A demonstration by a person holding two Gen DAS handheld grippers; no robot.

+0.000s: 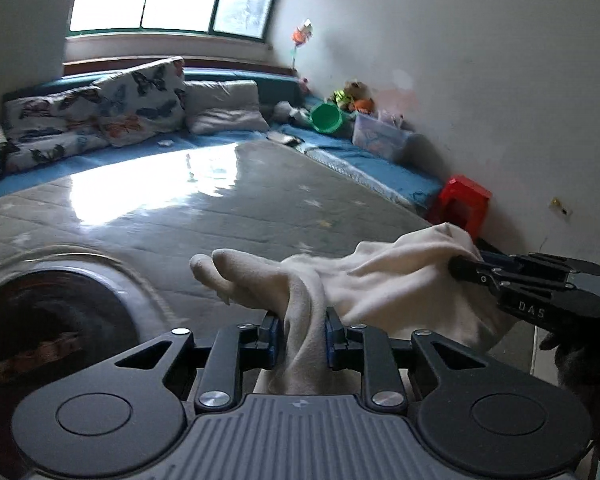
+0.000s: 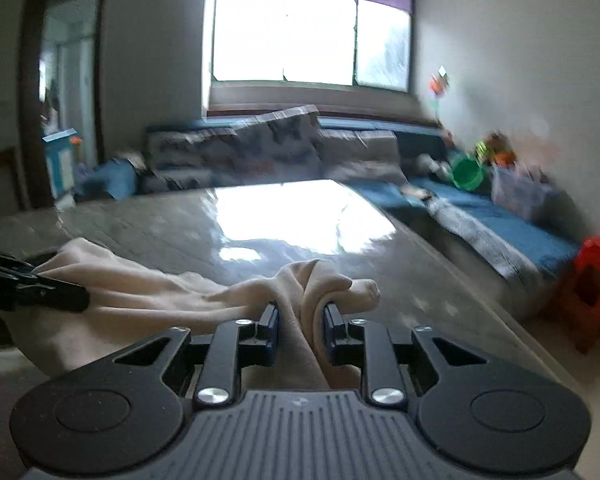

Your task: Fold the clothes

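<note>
Nearest, the left claw [image 1: 300,334] pinches a bunched edge of the cream cloth [image 1: 384,280], and the right claw [image 2: 300,330] grips another edge – the cloth hangs slack between them above the tabletop [image 2: 180,232]. Best, I judge, to pull both edges level and taut before laying it flat. Beyond: a round basin [image 1: 56,320] at left, the red stool [image 2: 592,280], the pillows [image 1: 100,116] – none blocks the tabletop.

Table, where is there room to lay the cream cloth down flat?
The table is bare from the cream cloth to the blue sofa ahead. Nearest the left gripper, a round dark basin crowds the left edge. The right gripper also grips the cloth.
</note>
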